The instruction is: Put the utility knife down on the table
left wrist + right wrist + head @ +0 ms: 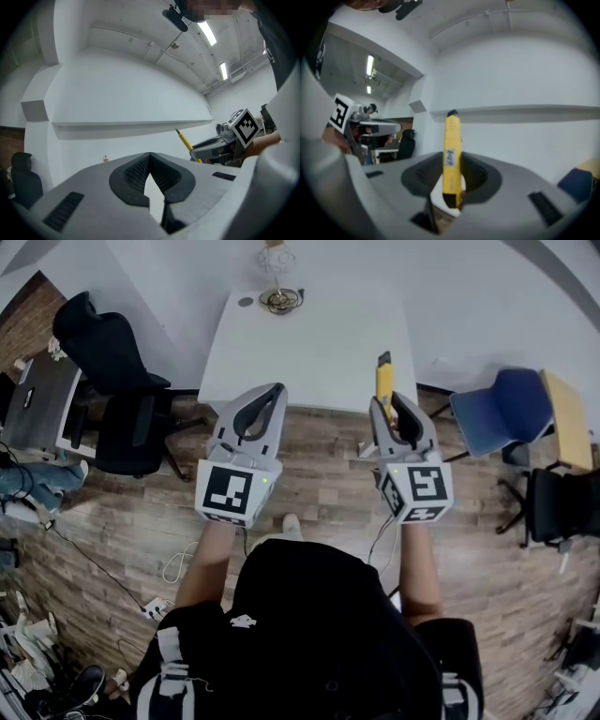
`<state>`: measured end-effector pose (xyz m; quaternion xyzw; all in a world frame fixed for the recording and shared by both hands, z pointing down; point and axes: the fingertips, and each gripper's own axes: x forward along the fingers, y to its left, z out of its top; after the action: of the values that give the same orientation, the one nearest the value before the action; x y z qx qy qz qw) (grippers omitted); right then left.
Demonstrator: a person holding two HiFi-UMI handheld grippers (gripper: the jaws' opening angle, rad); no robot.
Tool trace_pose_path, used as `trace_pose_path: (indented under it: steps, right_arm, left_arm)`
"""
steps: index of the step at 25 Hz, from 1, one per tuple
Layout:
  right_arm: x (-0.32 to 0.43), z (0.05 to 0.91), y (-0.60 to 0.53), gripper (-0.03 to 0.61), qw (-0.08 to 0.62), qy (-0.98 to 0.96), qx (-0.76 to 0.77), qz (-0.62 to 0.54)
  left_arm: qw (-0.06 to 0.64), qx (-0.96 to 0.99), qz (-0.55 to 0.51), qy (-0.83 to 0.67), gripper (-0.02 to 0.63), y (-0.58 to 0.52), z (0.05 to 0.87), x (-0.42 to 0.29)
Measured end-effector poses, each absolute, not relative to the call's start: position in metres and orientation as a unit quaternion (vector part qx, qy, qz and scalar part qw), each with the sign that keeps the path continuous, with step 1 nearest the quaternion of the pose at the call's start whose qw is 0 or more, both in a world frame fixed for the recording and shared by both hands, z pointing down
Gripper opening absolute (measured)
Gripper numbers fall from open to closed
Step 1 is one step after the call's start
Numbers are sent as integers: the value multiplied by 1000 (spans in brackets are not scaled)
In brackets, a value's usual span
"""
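Observation:
A yellow utility knife (384, 379) with a dark tip sticks forward out of my right gripper (386, 399), whose jaws are shut on its handle. Its tip reaches over the front edge of the white table (309, 343). In the right gripper view the knife (452, 145) stands up between the dark pads of that gripper (451, 161), with the table's edge (525, 110) beyond. My left gripper (277, 388) hovers at the same front edge, to the left, its tips together with nothing in them. From the left gripper (150, 155) view, the knife (184, 140) shows at the right.
A wire stand (278, 296) sits at the table's far edge. A black office chair (117, 381) stands left of the table, and a blue chair (502, 409) right of it. A grey desk (37, 399) is at far left. Cables (173, 568) lie on the wood floor.

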<state>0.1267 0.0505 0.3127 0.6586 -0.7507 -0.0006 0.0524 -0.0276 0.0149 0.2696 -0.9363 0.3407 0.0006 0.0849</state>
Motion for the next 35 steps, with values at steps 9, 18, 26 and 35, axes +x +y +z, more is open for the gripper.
trace_pose_path:
  steps: [9, 18, 26, 35]
  right_arm:
    - [100, 319, -20, 138, 66, -756, 651, 5]
    - [90, 335, -49, 138, 82, -748, 659, 17]
    - [105, 344, -69, 138, 85, -742, 665, 25]
    - [135, 348, -119, 138, 76, -750, 657, 29]
  left_arm:
    - [73, -933, 2, 352, 15, -53, 281, -58]
    - [50, -936, -4, 347, 15, -88, 301, -73]
    - [33, -939, -14, 343, 15, -107, 316, -60]
    - [40, -935, -22, 351, 15, -151, 320, -30]
